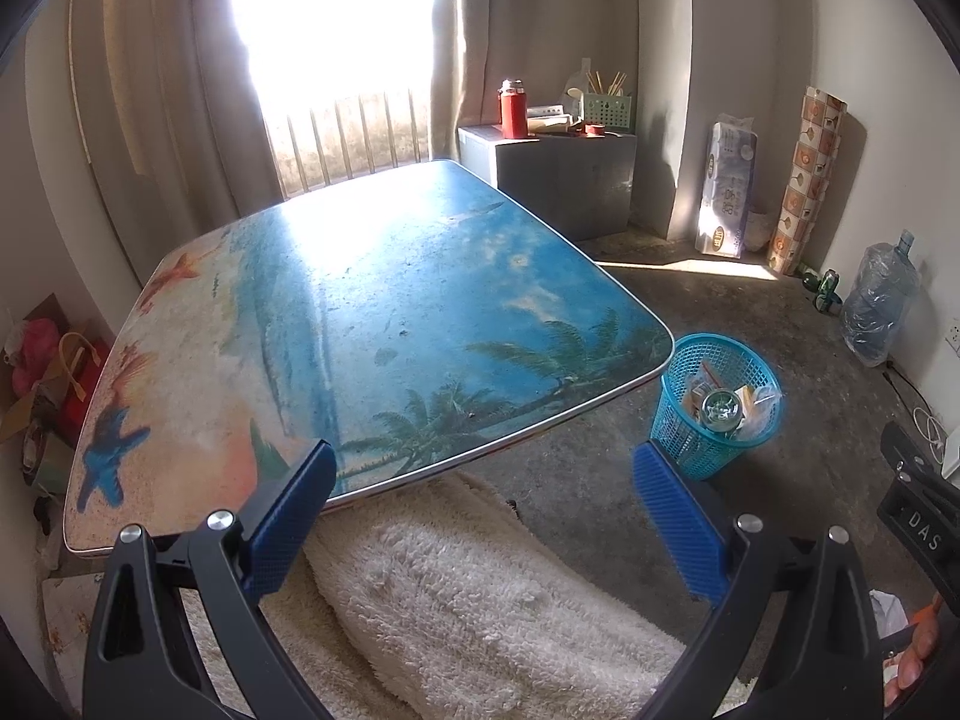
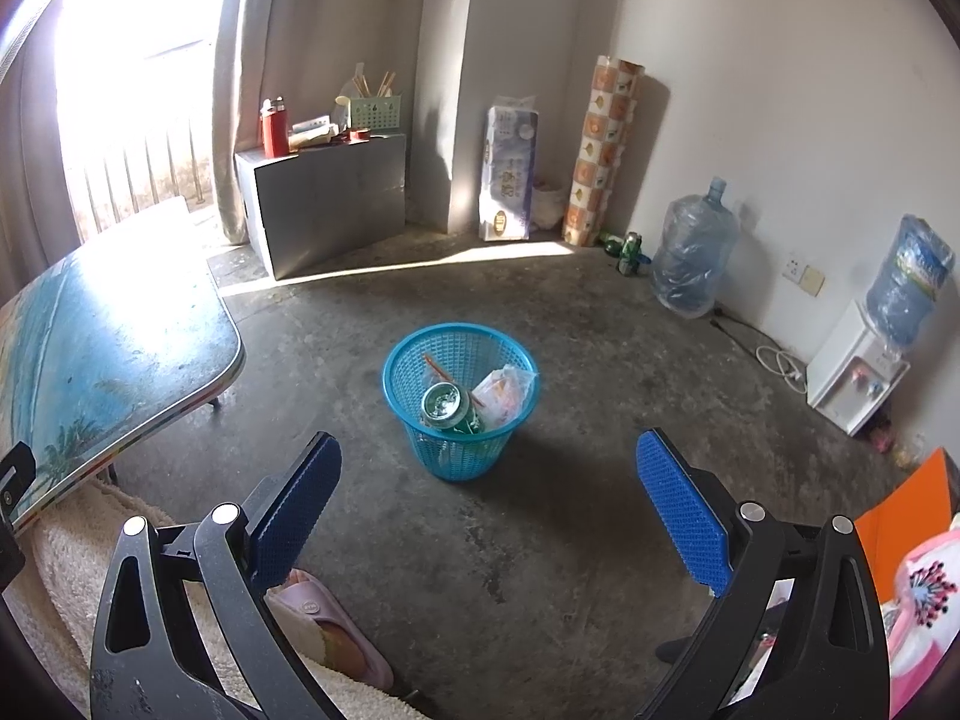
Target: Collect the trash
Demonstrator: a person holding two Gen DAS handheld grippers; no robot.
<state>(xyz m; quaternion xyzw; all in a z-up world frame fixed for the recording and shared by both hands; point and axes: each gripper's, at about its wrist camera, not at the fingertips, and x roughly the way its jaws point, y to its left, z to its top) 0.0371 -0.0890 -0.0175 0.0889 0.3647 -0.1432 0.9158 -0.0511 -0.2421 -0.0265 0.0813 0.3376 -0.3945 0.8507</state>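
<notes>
A blue mesh trash basket (image 2: 461,402) stands on the concrete floor and holds a green can (image 2: 447,407), a clear wrapper (image 2: 504,393) and other scraps. The same basket (image 1: 717,402) shows right of the table corner in the left wrist view. My right gripper (image 2: 483,504) hovers open above the floor just short of the basket, nothing between its blue pads. My left gripper (image 1: 480,504) is open over the near edge of the beach-print table (image 1: 390,312), also holding nothing. No trash lies on the tabletop.
A fluffy white rug (image 1: 456,594) lies under my left gripper. A pink slipper (image 2: 336,630) sits near the right one. A grey box (image 2: 327,204) with a red flask, tissue pack, rolled mat (image 2: 603,150), water jugs (image 2: 690,252), green cans (image 2: 627,252) and dispenser (image 2: 852,372) line the walls.
</notes>
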